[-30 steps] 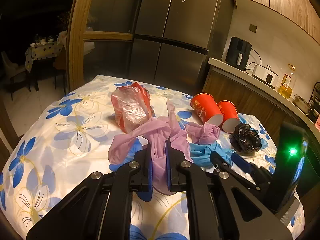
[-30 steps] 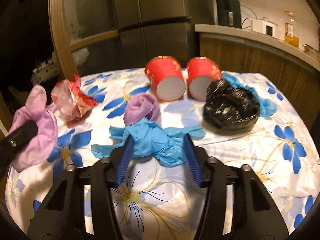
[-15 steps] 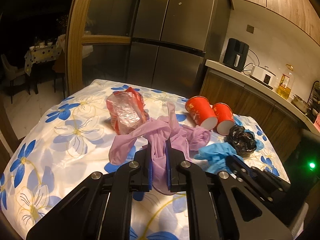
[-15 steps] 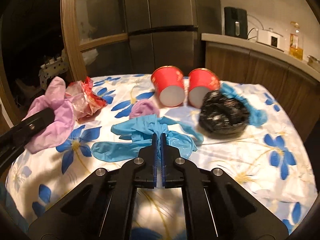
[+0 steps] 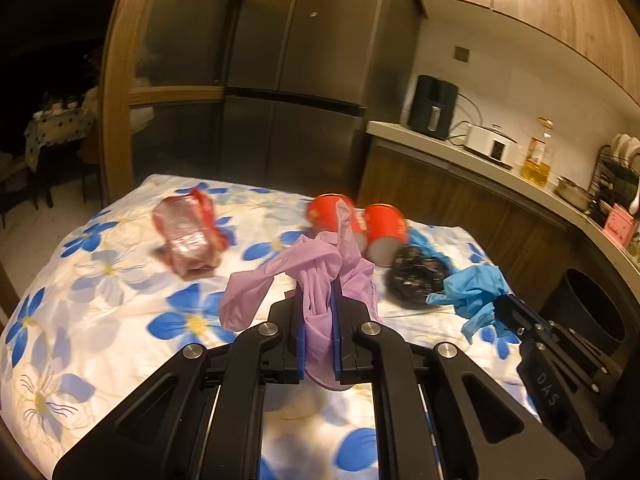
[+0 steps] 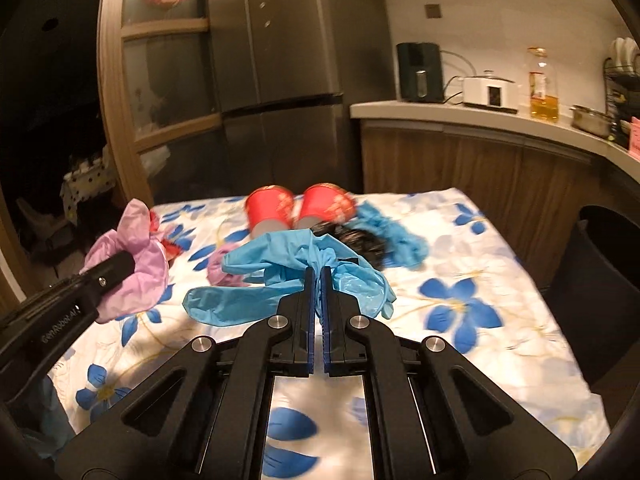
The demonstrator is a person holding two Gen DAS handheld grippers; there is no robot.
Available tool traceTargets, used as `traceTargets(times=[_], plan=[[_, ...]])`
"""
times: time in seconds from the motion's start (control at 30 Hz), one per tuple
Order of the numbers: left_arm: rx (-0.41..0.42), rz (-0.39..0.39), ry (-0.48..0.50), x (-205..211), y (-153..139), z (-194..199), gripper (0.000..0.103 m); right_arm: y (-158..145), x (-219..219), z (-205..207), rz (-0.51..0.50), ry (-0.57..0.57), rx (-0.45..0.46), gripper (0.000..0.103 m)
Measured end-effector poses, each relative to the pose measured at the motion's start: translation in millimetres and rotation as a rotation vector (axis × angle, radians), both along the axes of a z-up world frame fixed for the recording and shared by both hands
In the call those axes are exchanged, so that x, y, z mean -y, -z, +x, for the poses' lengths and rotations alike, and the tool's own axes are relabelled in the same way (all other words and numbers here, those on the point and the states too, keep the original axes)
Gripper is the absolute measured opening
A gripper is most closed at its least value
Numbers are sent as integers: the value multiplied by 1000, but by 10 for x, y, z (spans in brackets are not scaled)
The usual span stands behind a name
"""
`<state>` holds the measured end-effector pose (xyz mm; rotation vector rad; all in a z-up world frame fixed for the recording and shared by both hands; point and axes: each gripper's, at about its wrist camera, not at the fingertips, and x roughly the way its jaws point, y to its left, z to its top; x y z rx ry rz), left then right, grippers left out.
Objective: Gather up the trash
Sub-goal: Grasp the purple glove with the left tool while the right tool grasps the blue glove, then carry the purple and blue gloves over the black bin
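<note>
Lifting clear of the flowered desk (image 6: 500, 280), the right gripper (image 6: 318, 280) now has its jaws clamped on the blue glove (image 6: 288, 264), which a second ago lay loose between open jaws. The left gripper (image 5: 318, 312) stays clamped on the pink glove (image 5: 316, 280), also raised. Both pieces look ready to carry to the dark bin (image 6: 600, 288) at the right edge. Two red cups (image 6: 298, 206), a black bag (image 5: 416, 276), a second blue glove (image 6: 394, 232) and a red wrapper (image 5: 186, 236) remain farther back; nothing blocks the way.
</note>
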<state>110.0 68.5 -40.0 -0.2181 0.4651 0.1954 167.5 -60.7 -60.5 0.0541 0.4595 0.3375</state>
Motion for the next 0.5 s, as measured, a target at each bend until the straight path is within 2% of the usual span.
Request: traceTargets(times=[0.5], plan=[[45,29,181,918,-195,262,9,-196,1080,-184,52,192,62,2]])
